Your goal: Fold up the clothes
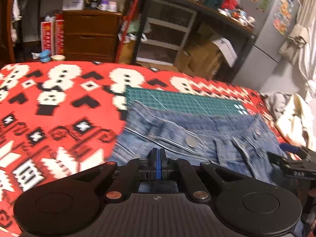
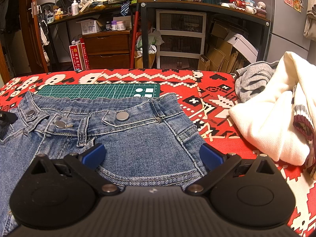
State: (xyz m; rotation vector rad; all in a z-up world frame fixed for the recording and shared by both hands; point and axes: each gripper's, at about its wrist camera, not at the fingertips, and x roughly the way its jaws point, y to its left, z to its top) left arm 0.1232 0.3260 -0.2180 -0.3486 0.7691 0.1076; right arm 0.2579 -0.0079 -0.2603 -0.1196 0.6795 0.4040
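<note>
Flat on the red patterned cloth (image 2: 213, 79): blue jeans (image 2: 138, 138), waistband overlapping the near edge of a green cutting mat (image 2: 94, 90). Left gripper (image 1: 157, 158) pressed fully together above the denim near a metal button (image 1: 191, 141); possibly pinching a fold of fabric, though too blurred to tell. Right gripper (image 2: 152, 156) spread wide, blue fingers (image 2: 94, 154) either side of the front pocket, gripping nothing. Heaped at the right of the jeans, apart from them: a cream sweater (image 2: 276, 118) and a grey garment (image 2: 250, 83).
</note>
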